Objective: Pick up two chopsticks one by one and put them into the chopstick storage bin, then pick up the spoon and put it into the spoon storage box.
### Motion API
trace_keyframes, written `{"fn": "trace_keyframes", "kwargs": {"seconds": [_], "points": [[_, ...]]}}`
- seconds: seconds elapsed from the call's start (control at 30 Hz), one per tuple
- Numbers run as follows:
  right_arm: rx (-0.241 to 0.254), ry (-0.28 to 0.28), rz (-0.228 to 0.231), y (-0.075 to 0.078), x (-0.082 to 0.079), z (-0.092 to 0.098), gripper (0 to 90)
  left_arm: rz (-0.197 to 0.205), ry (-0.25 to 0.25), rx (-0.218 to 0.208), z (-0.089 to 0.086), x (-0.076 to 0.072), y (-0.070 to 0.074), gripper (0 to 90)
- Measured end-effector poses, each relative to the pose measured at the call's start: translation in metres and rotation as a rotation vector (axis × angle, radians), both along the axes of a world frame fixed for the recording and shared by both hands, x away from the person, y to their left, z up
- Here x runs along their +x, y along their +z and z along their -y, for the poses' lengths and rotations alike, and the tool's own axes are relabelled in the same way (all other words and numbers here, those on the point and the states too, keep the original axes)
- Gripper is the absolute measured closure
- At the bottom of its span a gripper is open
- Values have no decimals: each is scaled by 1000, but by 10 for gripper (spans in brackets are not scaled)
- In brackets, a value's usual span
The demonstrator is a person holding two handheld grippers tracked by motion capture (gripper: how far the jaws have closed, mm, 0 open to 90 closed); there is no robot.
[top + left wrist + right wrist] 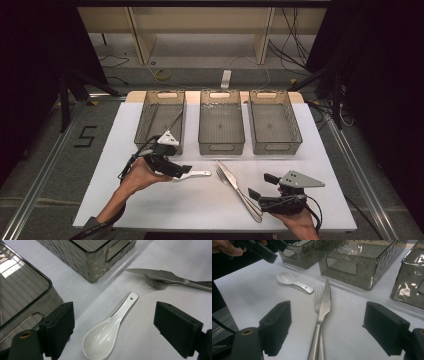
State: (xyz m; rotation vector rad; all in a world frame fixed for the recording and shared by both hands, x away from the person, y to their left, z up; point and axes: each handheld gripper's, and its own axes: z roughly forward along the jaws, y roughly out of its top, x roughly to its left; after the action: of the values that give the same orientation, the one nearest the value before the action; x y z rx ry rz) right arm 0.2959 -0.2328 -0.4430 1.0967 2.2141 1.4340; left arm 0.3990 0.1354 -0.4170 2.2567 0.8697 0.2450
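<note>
White ceramic spoon (110,332): lying on the white table sheet (200,205), between the released jaws of the left gripper (115,327). Right gripper (327,327): hovering, jaws spread, over knife (323,307) and fork (318,296).

Spoon (194,174) left of knife (239,189) lying on fork (226,176), three bins (221,122) behind
</note>
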Motion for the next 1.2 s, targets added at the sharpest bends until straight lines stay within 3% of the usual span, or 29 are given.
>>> {"fn": "trace_keyframes", "kwargs": {"seconds": [0.1, 0.37, 0.87, 1.2], "points": [[2, -2, -1, 0, 0, 0, 230, 3, -13, 37, 4, -1, -4, 163], [4, -1, 0, 0, 0, 0, 228, -3, -43, 90, 11, -3, -10, 163], [-3, 3, 3, 0, 1, -1, 228, -7, -66, 154, 20, -3, -19, 165], [-3, 0, 0, 0, 0, 0, 228, -22, -127, 220, 31, -2, -23, 215]]}}
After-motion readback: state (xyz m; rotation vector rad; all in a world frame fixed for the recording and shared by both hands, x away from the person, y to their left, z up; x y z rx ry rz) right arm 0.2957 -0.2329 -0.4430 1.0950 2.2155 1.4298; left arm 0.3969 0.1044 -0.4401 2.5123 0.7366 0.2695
